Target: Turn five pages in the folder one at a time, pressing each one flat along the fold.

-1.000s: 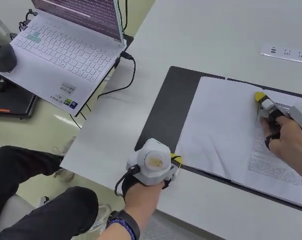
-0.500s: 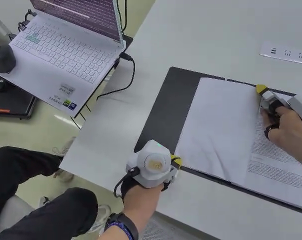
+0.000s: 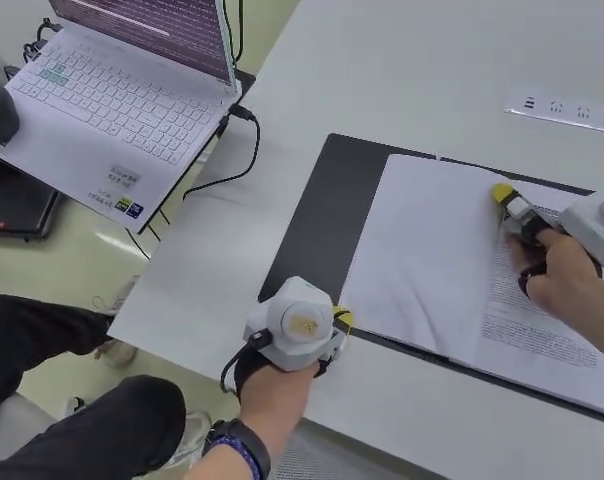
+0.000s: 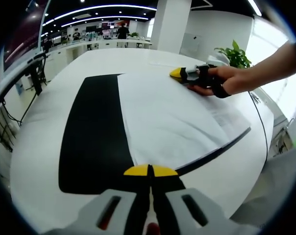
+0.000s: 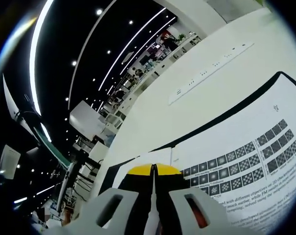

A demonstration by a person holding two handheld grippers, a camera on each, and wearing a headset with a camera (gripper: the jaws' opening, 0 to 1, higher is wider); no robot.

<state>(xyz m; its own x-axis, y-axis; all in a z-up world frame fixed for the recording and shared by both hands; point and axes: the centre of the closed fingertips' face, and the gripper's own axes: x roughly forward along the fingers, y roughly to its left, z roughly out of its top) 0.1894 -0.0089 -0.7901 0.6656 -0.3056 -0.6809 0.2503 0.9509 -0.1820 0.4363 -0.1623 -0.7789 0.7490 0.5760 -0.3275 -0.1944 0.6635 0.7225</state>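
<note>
My left tool [image 4: 150, 170], clenched empty, rests at the near edge of the folder [image 3: 317, 225], likely steadying it. My right tool [image 3: 501, 192], also clenched, presses the turned page [image 3: 422, 250] along its fold.

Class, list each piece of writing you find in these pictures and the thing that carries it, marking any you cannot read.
No text can be quoted.
Laptop screen: lines too small to read.
Laptop stickers: blurred.
Printed page: paragraphs too small; captions under checkered figures blurred.
</note>
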